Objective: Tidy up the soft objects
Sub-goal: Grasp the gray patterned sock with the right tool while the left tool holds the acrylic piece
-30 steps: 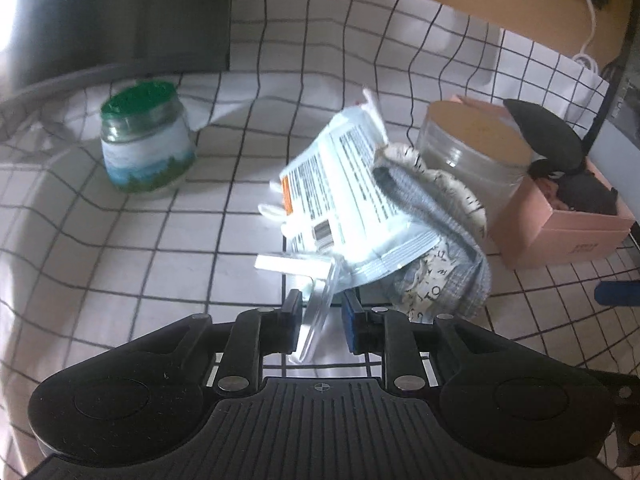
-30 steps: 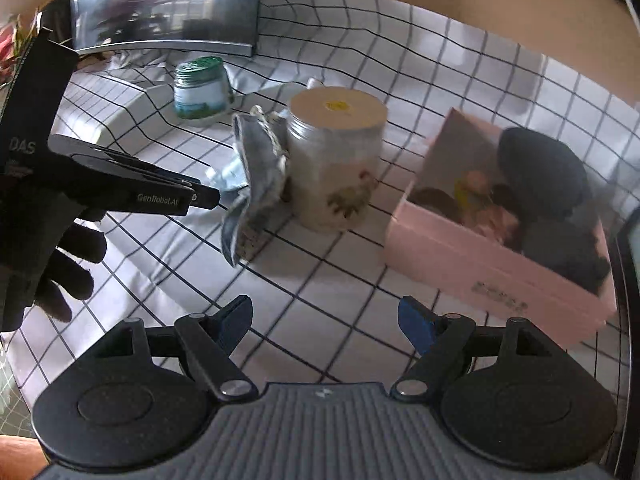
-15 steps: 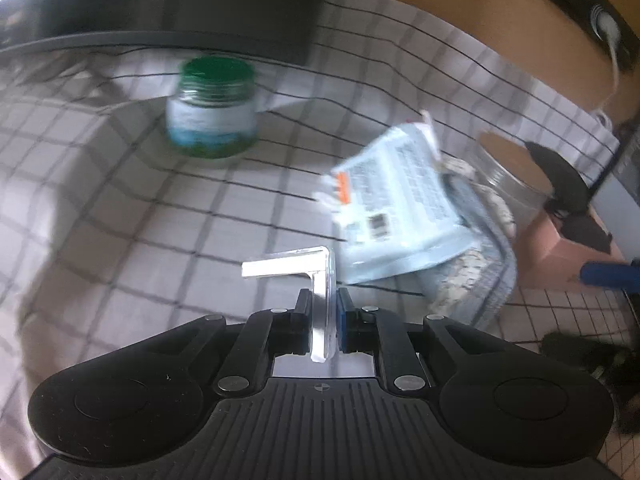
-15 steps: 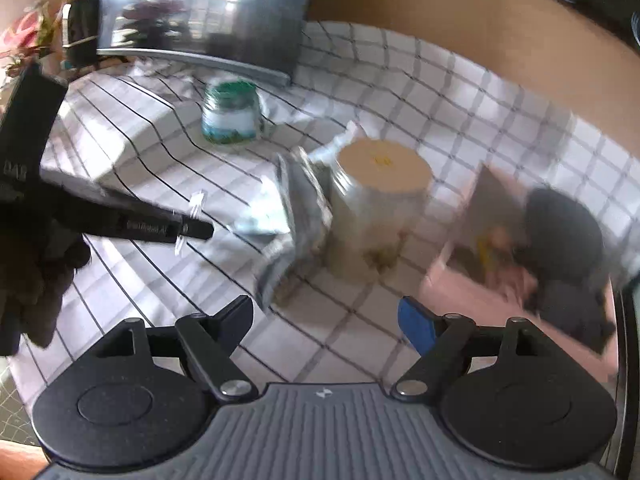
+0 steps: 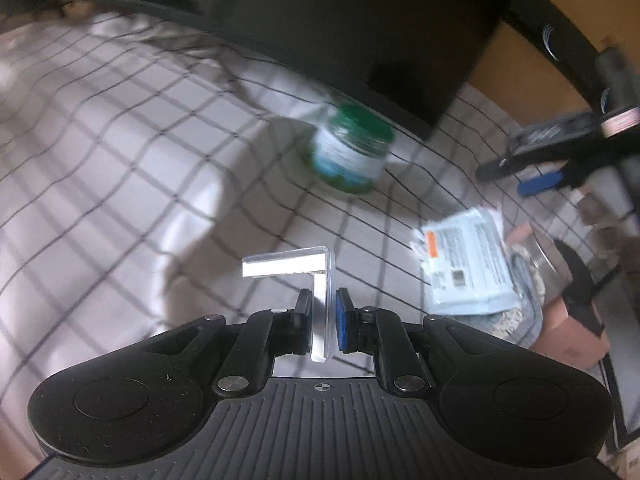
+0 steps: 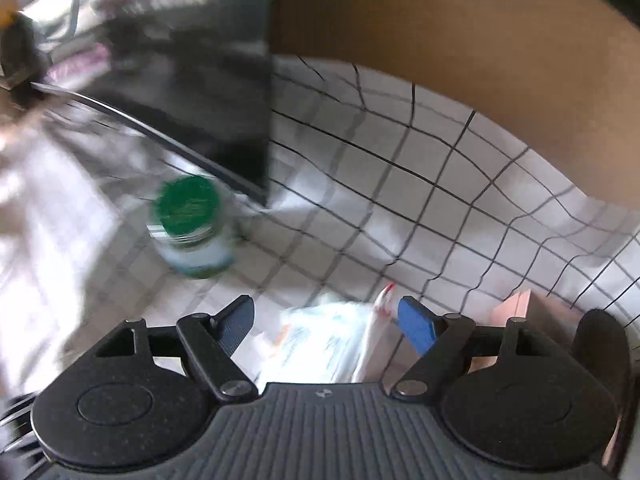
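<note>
My left gripper (image 5: pixel 322 312) is shut on a clear plastic L-shaped piece (image 5: pixel 316 276) and holds it above the checked cloth. A pale blue soft packet (image 5: pixel 468 264) lies on a grey patterned cloth (image 5: pixel 524 312) to the right of it. My right gripper (image 6: pixel 326 320) is open and empty, hovering just above the same packet (image 6: pixel 320 344). The right gripper also shows in the left wrist view (image 5: pixel 536 172) at the upper right. A pink box (image 6: pixel 532 316) with dark soft items (image 6: pixel 600 340) sits at the right.
A green-lidded jar (image 5: pixel 350 152) stands on the checked tablecloth (image 5: pixel 120 184) and also shows in the right wrist view (image 6: pixel 190 226). A dark monitor (image 5: pixel 340 20) stands behind it. A clear jar (image 5: pixel 548 264) is by the pink box (image 5: pixel 572 332). A wooden wall (image 6: pixel 480 60) runs behind.
My left gripper has carried the clear plastic piece left and away from the packet. My right gripper has moved forward and left over the packet, staying open.
</note>
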Tool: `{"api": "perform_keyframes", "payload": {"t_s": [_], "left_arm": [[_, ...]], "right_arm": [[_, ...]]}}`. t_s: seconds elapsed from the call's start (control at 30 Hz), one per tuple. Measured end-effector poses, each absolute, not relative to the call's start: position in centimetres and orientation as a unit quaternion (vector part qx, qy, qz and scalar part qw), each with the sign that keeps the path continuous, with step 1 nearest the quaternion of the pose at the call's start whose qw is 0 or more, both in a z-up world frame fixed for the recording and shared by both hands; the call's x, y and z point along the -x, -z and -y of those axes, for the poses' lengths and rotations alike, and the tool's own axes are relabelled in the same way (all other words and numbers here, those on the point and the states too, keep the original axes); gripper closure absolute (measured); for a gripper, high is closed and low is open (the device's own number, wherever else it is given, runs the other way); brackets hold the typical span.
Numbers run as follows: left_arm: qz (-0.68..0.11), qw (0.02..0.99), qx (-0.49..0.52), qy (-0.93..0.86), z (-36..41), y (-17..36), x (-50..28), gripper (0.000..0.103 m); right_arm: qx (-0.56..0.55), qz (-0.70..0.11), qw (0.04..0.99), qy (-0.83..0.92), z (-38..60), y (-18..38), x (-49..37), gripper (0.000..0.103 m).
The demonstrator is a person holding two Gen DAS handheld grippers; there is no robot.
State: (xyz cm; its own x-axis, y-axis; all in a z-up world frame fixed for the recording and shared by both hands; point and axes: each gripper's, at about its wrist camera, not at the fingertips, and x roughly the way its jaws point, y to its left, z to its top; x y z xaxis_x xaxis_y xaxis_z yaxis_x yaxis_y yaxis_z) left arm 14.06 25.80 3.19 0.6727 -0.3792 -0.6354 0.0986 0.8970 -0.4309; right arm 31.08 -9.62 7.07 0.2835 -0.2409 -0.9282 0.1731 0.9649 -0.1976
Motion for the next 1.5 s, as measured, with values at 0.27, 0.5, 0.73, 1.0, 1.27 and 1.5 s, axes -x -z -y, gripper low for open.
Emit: {"api": "perform_keyframes", "payload": {"t_s": [0.27, 0.5, 0.73, 1.0, 1.27, 1.5], "left_arm": [[-0.385, 0.890, 0.213, 0.118, -29.1, -2.2, -13.4, 0.089], [-0.380, 0.895, 0.193, 0.134, -28.4, -2.7, -14.8, 0.089], [-0.381, 0.897, 0.175, 0.142, -28.7, -2.7, -15.2, 0.089], [-0.381, 0.899, 0.155, 0.153, -28.3, -3.3, -14.9, 0.089], [-0.393, 0.895, 0.137, 0.158, -27.6, -3.4, -14.0, 0.089], [-0.400, 0.890, 0.141, 0.171, -26.9, -3.1, -14.0, 0.089]], "right_arm": [[-0.022, -0.620, 0.771, 0.142, 9.3, -3.1, -32.2, 0.023], [-0.151, -0.587, 0.795, -0.027, 5.5, -7.0, -29.1, 0.023], [0.003, -0.525, 0.850, -0.039, 2.8, -7.5, -22.0, 0.023], [0.012, -0.551, 0.833, -0.044, 0.2, -0.5, -18.1, 0.023], [-0.034, -0.531, 0.847, -0.016, 0.3, 0.3, -17.2, 0.022], [0.045, -0.486, 0.873, 0.005, -0.3, -2.2, -12.9, 0.022]]}}
